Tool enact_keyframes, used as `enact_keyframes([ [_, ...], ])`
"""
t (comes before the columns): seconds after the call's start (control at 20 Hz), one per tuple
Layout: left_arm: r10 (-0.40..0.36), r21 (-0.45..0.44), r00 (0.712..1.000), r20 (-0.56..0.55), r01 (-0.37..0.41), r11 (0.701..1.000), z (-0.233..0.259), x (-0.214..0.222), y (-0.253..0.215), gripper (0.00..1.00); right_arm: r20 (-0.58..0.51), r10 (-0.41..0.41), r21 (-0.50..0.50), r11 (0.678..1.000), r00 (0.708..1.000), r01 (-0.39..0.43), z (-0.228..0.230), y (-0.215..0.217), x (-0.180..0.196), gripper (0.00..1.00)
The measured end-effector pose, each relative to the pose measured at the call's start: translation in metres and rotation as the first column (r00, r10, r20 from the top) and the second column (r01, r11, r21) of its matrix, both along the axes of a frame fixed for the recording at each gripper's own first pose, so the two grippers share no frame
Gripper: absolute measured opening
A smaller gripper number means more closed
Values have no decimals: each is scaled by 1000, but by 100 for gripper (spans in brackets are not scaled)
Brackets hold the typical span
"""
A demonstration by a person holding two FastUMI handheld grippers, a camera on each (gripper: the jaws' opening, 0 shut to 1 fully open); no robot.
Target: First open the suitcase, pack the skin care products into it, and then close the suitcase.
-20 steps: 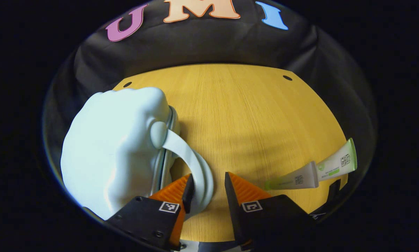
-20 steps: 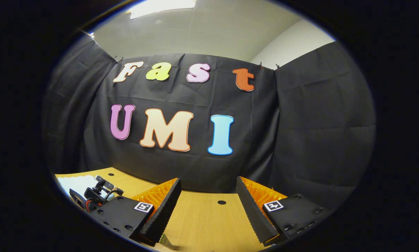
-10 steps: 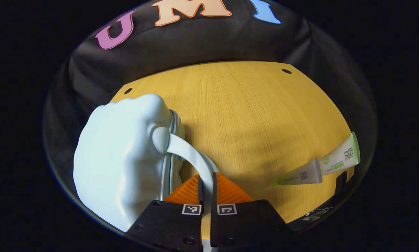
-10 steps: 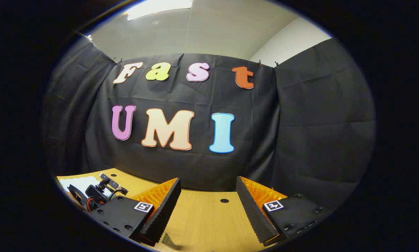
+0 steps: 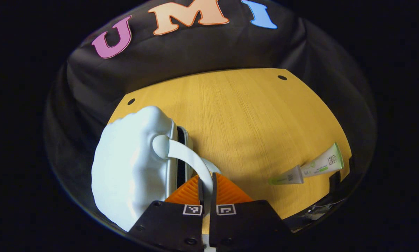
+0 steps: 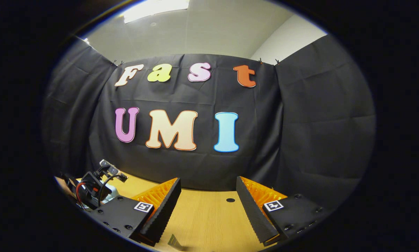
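My left claw [image 5: 206,182] pinches the handle [image 5: 190,159] of the suitcase [image 5: 132,168], at the bench's [image 5: 251,115] left, to pry its lid. Right claw [image 6: 207,206] hangs open, spare; tube [image 5: 309,168] waits right.

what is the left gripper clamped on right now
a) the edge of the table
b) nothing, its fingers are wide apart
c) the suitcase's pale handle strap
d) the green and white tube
c: in the left gripper view the left gripper has both orange fingers pressed against the handle strap of the pale blue suitcase, while the tube lies apart on the table.
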State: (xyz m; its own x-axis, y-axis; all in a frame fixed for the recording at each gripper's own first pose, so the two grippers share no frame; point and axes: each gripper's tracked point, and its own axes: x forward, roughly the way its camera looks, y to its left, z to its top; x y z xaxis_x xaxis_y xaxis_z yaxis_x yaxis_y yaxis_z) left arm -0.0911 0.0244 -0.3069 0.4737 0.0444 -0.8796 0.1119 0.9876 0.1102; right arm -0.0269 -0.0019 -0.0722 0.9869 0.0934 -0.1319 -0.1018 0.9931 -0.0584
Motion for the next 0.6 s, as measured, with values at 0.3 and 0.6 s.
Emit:
enact_keyframes([
  [0.3, 12, -28, 997, 71, -10, 1000, 42, 16, 10, 0, -18, 9, 20, 1000, 1000, -9, -8, 11, -2, 99],
  [0.6, -2, 4, 987, 158, 1, 1000, 89, 28, 47, 0, -17, 32, 32, 999, 999, -32, -9, 28, 2, 99],
])
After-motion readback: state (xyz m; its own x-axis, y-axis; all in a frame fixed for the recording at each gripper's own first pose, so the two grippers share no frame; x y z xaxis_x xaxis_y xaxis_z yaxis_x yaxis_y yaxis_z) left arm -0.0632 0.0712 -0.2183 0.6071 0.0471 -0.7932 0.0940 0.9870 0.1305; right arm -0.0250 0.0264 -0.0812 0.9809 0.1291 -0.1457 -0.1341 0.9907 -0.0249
